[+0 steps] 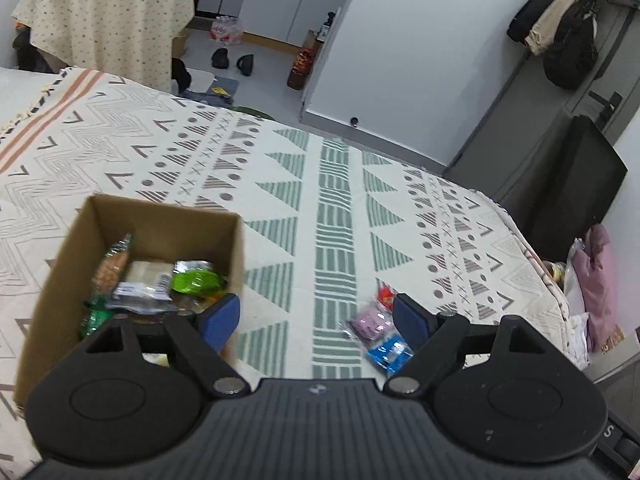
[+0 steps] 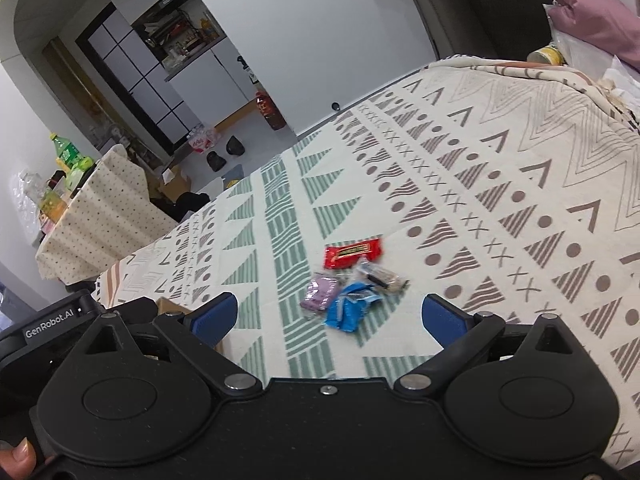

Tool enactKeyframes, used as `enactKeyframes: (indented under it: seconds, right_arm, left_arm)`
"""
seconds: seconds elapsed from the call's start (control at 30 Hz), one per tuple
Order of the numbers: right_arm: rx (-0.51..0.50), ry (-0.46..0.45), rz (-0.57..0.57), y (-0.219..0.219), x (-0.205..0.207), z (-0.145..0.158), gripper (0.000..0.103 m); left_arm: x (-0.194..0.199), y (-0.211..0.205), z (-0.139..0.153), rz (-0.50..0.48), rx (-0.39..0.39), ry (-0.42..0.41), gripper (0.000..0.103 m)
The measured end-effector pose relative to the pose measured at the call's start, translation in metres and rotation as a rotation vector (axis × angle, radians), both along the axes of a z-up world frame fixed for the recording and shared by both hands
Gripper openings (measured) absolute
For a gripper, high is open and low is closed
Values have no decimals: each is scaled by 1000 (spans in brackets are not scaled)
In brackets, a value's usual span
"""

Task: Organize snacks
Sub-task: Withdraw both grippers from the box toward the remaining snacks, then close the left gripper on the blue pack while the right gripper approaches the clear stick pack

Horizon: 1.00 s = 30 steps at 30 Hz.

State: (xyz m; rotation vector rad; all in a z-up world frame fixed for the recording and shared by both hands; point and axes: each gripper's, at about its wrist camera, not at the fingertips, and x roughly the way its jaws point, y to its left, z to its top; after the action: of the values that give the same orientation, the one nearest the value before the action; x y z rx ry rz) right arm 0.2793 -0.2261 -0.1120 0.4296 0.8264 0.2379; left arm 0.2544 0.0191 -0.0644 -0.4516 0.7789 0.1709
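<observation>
Four loose snacks lay in a tight cluster on the patterned bedspread (image 2: 500, 168). Red packet (image 2: 352, 253) with a dark label strip, farthest from me. Clear wrapper with a dark bar (image 2: 380, 276) just beside it. Purple packet (image 2: 320, 295) and blue packet (image 2: 350, 310) nearest me, touching each other.

Relative to that cluster, the cardboard box (image 1: 60, 300) stood well off to the left on the same bed, open-topped. Inside: a bright green packet (image 1: 196, 280), a pale packet with a barcode (image 1: 146, 276), a tall clear bag of orange-brown pieces (image 1: 110, 268) leaning on the left wall, and a dark green wrapper (image 1: 92, 318) at the near corner; the rest was blurred.

My left gripper (image 1: 318, 320) was released, empty, between box and cluster. My right gripper (image 2: 330, 314) was spread wide, empty, with the cluster between its blue pads (image 2: 214, 314).
</observation>
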Motion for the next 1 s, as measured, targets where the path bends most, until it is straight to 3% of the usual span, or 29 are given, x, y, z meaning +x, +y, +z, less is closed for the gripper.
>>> enactKeyframes:
  seconds: [0.2, 0.53, 0.8, 1.0]
  right_arm:
    - [-6, -9, -11, -18, 5, -19, 98]
    - [74, -7, 12, -34, 21, -58, 97]
    - [118, 36, 1, -46, 43, -86, 73]
    - [127, 49, 9, -49, 53, -96, 70]
  left_arm:
    - [10, -23, -13, -33, 12, 10, 82]
    - [30, -46, -44, -34, 1, 38, 82]
    - [53, -71, -66, -77, -10, 56, 73]
    - [67, -83, -88, -92, -12, 77, 60]
